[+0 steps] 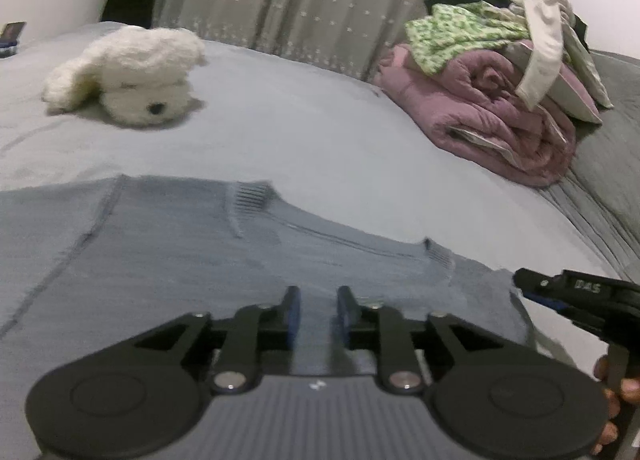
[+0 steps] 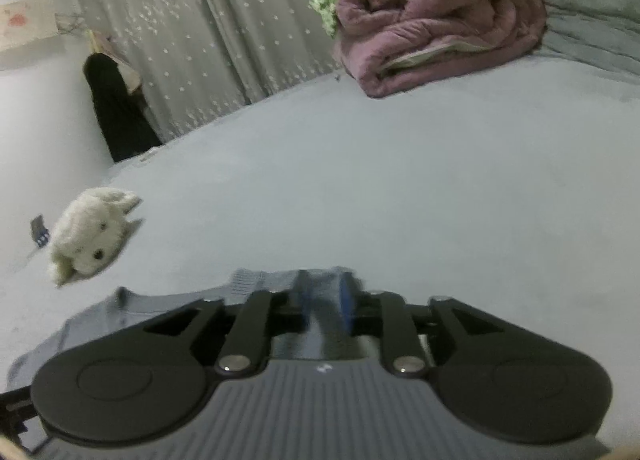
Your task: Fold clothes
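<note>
The bed [image 1: 320, 148] carries a grey sweater [image 1: 160, 252] lying flat at its near edge. Only the left view shows its full spread, under the parted left gripper [image 1: 318, 310]. The right gripper [image 2: 324, 300] pinches the sweater's edge.

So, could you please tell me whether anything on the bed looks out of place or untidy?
The white plush toy lies toppled on the sheet, and loose clothes sit heaped on the rolled pink blanket. The grey sweater looks flat.
</note>
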Demonstrator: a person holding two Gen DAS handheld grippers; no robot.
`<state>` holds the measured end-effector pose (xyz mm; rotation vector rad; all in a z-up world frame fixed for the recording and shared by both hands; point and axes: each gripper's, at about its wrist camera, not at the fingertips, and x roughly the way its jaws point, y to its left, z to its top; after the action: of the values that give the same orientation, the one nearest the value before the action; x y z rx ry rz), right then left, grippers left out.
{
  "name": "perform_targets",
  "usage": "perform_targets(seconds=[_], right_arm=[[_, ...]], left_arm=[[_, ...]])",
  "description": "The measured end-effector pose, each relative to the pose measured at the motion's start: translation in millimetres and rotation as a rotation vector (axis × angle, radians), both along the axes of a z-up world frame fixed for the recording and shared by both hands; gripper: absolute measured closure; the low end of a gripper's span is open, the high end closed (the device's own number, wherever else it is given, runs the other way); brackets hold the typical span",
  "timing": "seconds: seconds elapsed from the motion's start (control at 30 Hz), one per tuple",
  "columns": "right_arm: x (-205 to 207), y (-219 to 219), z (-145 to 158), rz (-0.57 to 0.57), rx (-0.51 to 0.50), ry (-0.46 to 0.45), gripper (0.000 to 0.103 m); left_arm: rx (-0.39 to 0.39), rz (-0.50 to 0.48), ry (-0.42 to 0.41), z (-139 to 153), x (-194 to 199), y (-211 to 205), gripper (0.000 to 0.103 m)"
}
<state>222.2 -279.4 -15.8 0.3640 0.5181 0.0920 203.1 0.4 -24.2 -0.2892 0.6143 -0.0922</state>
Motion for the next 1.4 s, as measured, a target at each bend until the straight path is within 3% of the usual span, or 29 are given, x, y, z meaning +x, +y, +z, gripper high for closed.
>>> perform_targets(seconds=[0.13, 0.43, 0.73, 0.87, 1.0, 1.03, 1.07, 1.13, 1.4], right_arm=[[-10.9, 17.8, 8.5, 0.031, 0.009, -0.022, 0.067], [-28.3, 69.8, 18.1, 0.12, 0.021, -0.038, 0.067], [-42.9, 109.6, 5.0, 0.189, 0.077, -0.067, 0.067], [-45.3, 118.5, -11.8, 0.221, 0.042, -0.064, 0.067], [-47.6, 110.4, -12.7, 0.266, 0.099, -0.083, 0.067], [-47.2, 107.5, -12.8, 0.277, 0.118, -0.089, 0.067], [-45.7, 104.7, -13.8, 0.285, 0.141, -0.088, 0.067], [-42.7, 102.0, -16.9, 0.296, 0.177, -0.077, 0.067], [-41.2, 101.3, -16.1, 0.31, 0.212, -0.068, 0.067]], left_arm=[[0.038, 0.05, 0.001, 10.6, -12.2, 21.7, 0.062], [0.204, 0.23, 0.039, 32.3, -33.1, 86.6, 0.037], [0.407, 0.442, 0.099, 23.0, -43.7, 143.0, 0.032], [0.427, 0.468, 0.15, 9.7, -40.8, 158.9, 0.039], [0.363, 0.479, 0.138, 1.3, -42.9, 172.2, 0.048], [0.35, 0.484, 0.131, 0.3, -43.8, 173.9, 0.059], [0.344, 0.48, 0.124, -0.7, -43.0, 173.8, 0.08], [0.33, 0.467, 0.117, -0.5, -42.1, 170.1, 0.097], [0.268, 0.456, 0.028, 25.0, -50.6, 156.1, 0.099]])
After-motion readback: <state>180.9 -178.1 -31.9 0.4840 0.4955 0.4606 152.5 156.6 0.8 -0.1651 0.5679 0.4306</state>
